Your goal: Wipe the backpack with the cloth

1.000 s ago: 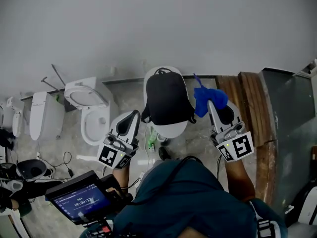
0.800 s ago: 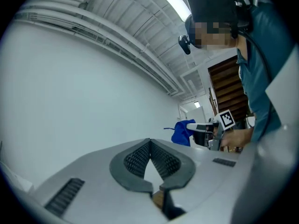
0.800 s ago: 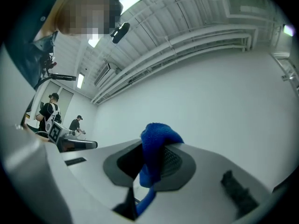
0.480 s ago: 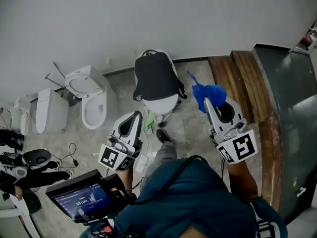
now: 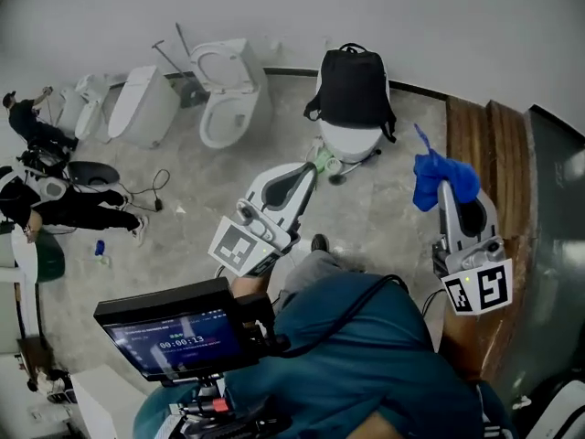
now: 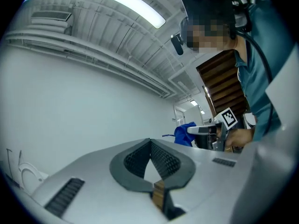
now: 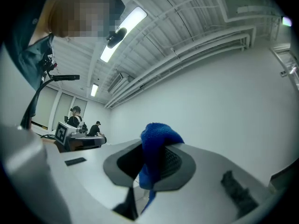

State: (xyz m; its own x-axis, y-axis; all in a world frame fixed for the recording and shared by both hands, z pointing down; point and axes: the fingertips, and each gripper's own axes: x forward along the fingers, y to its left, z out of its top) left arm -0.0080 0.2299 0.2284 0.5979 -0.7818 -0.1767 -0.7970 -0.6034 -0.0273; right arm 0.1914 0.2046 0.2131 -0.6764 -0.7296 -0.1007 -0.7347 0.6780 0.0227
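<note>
A black backpack [image 5: 355, 91] rests on a round white stool [image 5: 352, 142] near the far wall in the head view. My right gripper [image 5: 445, 186] is shut on a blue cloth [image 5: 440, 176], held well to the right of the backpack and apart from it. The right gripper view shows the blue cloth [image 7: 156, 148] pinched between the jaws, pointing up at the wall and ceiling. My left gripper [image 5: 306, 171] is shut with nothing in it, below and left of the stool. In the left gripper view the left gripper [image 6: 151, 146] has its jaws meeting, and the cloth [image 6: 184, 134] shows beyond.
White toilets [image 5: 226, 90] stand along the wall at the left, with a person [image 5: 55, 207] and gear beyond them. A wooden panel [image 5: 484, 144] runs down the right side. A monitor [image 5: 178, 332] hangs at my chest. A green object [image 5: 322, 159] lies by the stool.
The view has swung right and back; the backpack now sits farther off, higher in frame. Both grippers moved away from it, and the right still holds the cloth.
</note>
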